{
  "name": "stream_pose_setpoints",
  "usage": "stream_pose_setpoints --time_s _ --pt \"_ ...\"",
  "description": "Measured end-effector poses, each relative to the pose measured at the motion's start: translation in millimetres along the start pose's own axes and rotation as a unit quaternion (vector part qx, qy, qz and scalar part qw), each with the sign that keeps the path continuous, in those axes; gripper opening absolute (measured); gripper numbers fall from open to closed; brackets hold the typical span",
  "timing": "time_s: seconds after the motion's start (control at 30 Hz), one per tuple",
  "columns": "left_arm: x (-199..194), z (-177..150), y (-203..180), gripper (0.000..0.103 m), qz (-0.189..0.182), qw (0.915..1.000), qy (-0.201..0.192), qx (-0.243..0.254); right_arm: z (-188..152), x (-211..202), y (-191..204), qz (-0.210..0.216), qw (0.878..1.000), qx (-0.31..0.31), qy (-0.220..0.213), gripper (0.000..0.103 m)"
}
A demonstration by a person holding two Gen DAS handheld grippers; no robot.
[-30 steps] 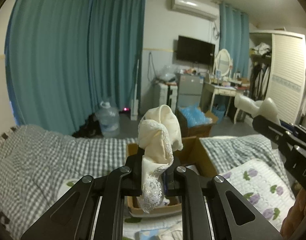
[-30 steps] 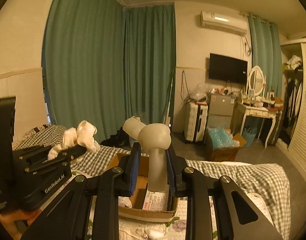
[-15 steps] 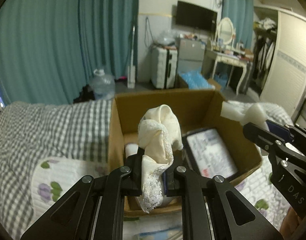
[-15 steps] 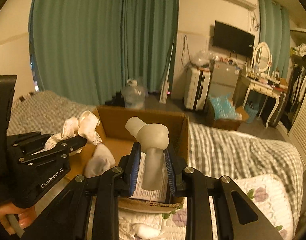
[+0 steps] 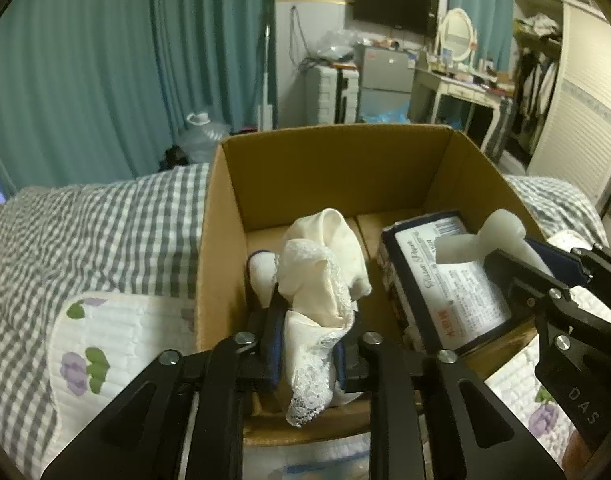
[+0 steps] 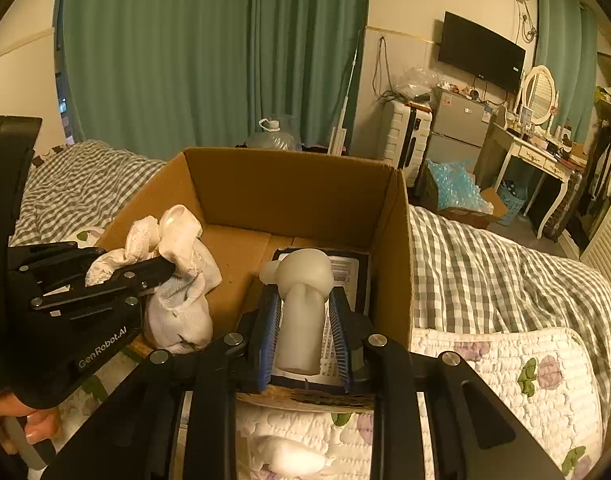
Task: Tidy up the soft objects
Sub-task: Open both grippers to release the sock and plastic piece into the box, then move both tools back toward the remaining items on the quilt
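Note:
My left gripper point(image 5: 307, 350) is shut on a cream lace-trimmed cloth point(image 5: 321, 280), held over the near left part of an open cardboard box point(image 5: 329, 160). My right gripper point(image 6: 305, 336) is shut on a pale rolled sock point(image 6: 301, 304), held over the box's near right part, above a tissue pack point(image 6: 345, 268). The left gripper point(image 6: 105, 292) with the cloth point(image 6: 165, 232) shows in the right wrist view, and the right gripper point(image 5: 545, 280) with the sock point(image 5: 493, 236) shows in the left wrist view. A white sock point(image 6: 181, 308) lies in the box under the cloth.
The box sits on a bed with a grey checked blanket point(image 5: 85, 232) and a flowered white quilt point(image 6: 505, 372). A small white bundle point(image 6: 289, 456) lies on the quilt in front of the box. Green curtains, a water jug point(image 5: 203, 136) and furniture stand beyond.
Both grippers have tilted down and moved forward over the box, still holding the cloth and the sock. The box now fills the middle of both views.

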State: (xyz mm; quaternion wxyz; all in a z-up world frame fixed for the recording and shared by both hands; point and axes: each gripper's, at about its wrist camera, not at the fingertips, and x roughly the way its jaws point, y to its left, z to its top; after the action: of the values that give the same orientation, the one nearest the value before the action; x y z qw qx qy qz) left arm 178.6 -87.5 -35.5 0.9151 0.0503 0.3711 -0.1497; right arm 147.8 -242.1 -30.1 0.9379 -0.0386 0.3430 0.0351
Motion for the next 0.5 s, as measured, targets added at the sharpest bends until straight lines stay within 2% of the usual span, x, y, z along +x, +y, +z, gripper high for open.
stream_pose_setpoints --time_s 0.03,0.1,0.13,0.2,0.27,0.43,0.5 --pt "-1 1 3 0.031 -0.004 1.0 0.0 -0.005 1 -3 0 -0.002 1.0 -0.001 -0.005 0.031" --pt "-4 4 4 0.053 -0.003 1.0 -0.002 -0.009 4 -9 2 -0.009 1.0 -0.003 -0.017 0.06" --pt "-8 6 4 0.057 -0.002 0.9999 -0.008 -0.009 4 -14 1 -0.015 1.0 -0.004 -0.027 0.062" --pt "-21 10 4 0.076 0.005 0.9995 -0.03 -0.01 6 -21 2 -0.02 0.999 -0.004 -0.04 0.062" --pt "-32 14 4 0.084 0.009 0.9988 -0.046 -0.011 9 -29 1 -0.022 0.999 0.0 -0.049 0.062" --pt "-60 21 9 0.086 0.012 0.9971 -0.073 -0.017 19 -61 -5 -0.023 0.996 0.015 -0.08 0.063" --pt "-72 23 11 0.086 0.012 0.9964 -0.081 -0.021 23 -76 -6 -0.025 0.995 0.019 -0.094 0.069"
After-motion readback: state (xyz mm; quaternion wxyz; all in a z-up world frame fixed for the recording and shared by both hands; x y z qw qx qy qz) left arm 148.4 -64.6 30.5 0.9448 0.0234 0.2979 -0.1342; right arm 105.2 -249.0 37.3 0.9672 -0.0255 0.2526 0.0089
